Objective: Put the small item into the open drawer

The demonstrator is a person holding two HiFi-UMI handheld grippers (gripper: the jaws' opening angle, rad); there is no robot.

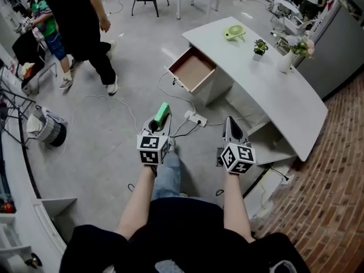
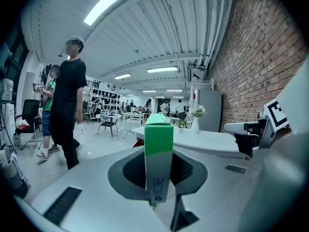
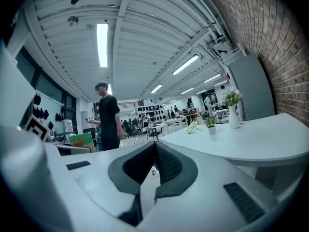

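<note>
1. The left hand-held gripper [image 2: 159, 170] has its jaws closed on the small item [image 2: 159, 151], a slim carton that is green above and pale grey below; it stands upright between the pads and juts past the jaw tips; in the head view it is carried above the floor, ahead of the person's knee.
2. The right hand-held gripper [image 3: 154, 164] has its jaws together with nothing between them; it hangs level with the left one, a little apart.
3. The step in hand looks like the carry; the item is gripped and the open drawer [image 1: 193, 70] lies well ahead, pulled out from the end of the white surface [image 1: 278, 98], its brown bottom bare.
4. The next move probably calls for walking forward, bringing the left hand-held gripper over the drawer, lowering the item inside its walls and only then parting the jaws.
5. Writing: the carton's pale part bears dark print and a small blue round mark, too blurred to read; the marker cubes show black-and-white squares only, no words.
</note>
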